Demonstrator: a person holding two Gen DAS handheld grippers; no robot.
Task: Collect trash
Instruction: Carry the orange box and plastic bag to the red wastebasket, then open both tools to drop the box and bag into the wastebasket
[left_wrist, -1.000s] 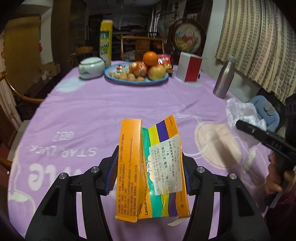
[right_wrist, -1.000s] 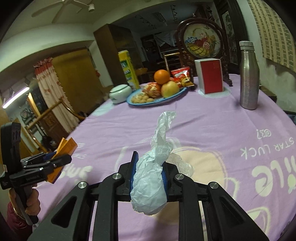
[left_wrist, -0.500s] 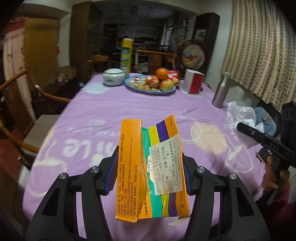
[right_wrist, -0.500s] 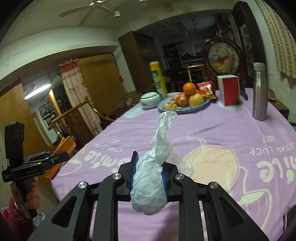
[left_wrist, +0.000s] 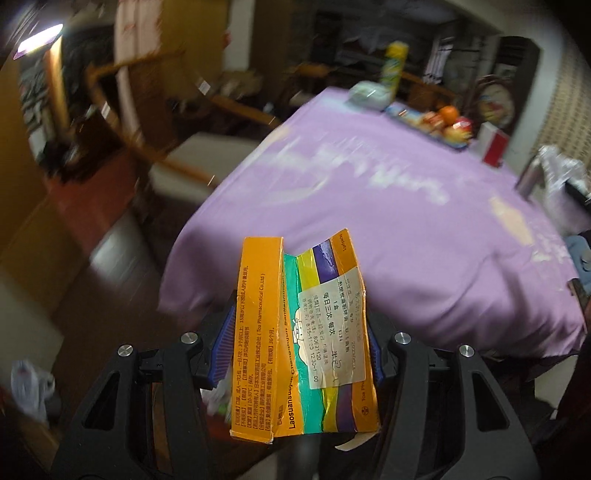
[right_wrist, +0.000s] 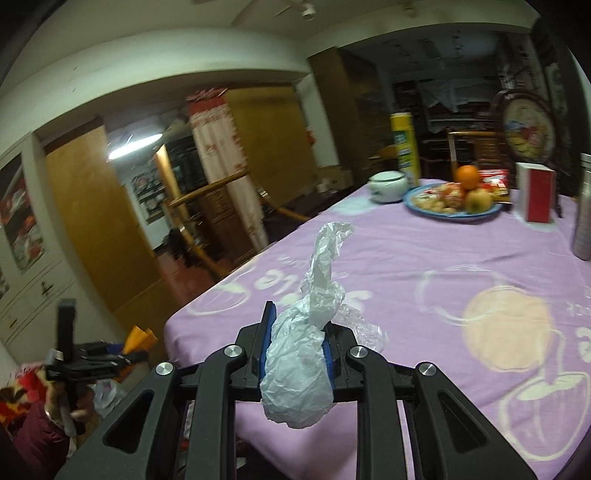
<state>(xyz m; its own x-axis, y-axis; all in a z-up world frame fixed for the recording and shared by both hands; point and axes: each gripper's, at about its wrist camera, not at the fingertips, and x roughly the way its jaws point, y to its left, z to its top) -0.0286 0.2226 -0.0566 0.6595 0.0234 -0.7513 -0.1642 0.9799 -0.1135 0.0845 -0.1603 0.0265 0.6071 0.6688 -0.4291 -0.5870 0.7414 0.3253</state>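
Left gripper (left_wrist: 297, 354) tips downward past the near corner of the purple-clothed table (left_wrist: 388, 206), toward the floor at lower left of its view. An orange medicine box (left_wrist: 295, 332), flattened and torn open, stands upright between its blue pads; the jaws are easing apart, though the pads seem to touch the carton yet. Right gripper (right_wrist: 297, 349) points nearly level over the cloth, clamped narrow on a crumpled plastic bag (right_wrist: 299, 369) whose tail sticks up at frame centre.
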